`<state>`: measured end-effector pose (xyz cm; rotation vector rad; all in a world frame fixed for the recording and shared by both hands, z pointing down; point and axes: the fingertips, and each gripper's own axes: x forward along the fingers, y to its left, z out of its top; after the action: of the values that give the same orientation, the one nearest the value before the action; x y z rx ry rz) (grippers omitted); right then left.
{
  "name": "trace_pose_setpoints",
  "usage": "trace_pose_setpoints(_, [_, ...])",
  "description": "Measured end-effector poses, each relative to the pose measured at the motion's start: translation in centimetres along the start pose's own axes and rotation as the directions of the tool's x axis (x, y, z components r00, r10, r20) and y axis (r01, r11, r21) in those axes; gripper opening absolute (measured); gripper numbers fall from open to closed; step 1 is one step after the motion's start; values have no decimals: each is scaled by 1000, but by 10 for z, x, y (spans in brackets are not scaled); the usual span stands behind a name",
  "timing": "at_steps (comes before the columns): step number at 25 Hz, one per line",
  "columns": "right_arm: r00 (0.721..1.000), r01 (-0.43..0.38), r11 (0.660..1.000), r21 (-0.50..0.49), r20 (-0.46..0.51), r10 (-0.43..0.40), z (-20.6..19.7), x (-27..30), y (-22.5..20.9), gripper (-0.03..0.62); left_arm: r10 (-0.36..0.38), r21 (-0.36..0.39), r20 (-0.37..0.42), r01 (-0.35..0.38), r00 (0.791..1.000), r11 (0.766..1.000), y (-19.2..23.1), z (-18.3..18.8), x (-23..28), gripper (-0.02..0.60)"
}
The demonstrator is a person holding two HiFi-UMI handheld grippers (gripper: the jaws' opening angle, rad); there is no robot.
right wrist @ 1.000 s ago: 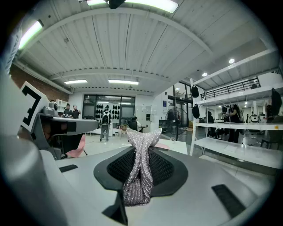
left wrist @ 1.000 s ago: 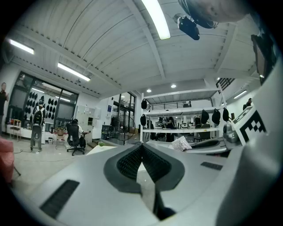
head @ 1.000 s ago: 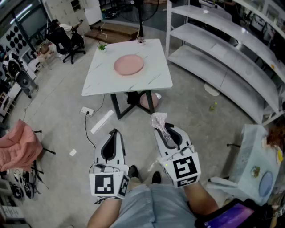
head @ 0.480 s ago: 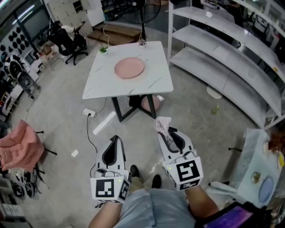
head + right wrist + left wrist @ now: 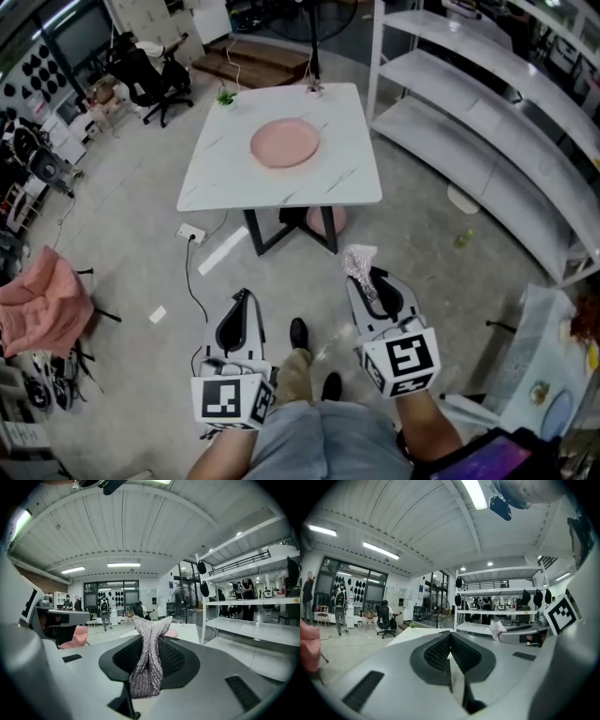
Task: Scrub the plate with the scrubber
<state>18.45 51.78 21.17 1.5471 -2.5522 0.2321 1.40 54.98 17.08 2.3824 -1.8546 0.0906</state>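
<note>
A pink plate (image 5: pixel 284 143) lies near the middle of a white marble-patterned table (image 5: pixel 225 178), well ahead of me across the floor. My right gripper (image 5: pixel 361 270) is shut on a silvery mesh scrubber (image 5: pixel 149 660), whose top sticks out past the jaws (image 5: pixel 359 259). My left gripper (image 5: pixel 242 298) is shut with nothing in it; its jaws meet in the left gripper view (image 5: pixel 450 641). Both grippers hang low in front of me, far short of the table. In the right gripper view a sliver of the plate (image 5: pixel 172 633) shows beside the scrubber.
White shelving (image 5: pixel 487 122) runs along the right. A power strip (image 5: pixel 190 233) and cable lie on the floor left of the table legs. Pink cloth on a stand (image 5: pixel 42 305) is at the left. Office chairs (image 5: pixel 145 75) stand far left. My shoes (image 5: pixel 298 334) show below.
The view has shifted so the table and plate sit slightly further right and closer. Both grippers stay shut, the right one still holding the scrubber.
</note>
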Motion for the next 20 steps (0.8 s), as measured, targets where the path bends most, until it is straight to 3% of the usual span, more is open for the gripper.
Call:
trace_pose_setpoints(11, [999,10,1000,-2,-31,-10,25,132,-23,123,-40,-37,-8,39,999,999,69,11,126,8])
trace_pose_setpoints(20, [999,38,998,-44,35,-37,78,236,-42,123,-69,-24,66,70,995,997,129,53,222,8])
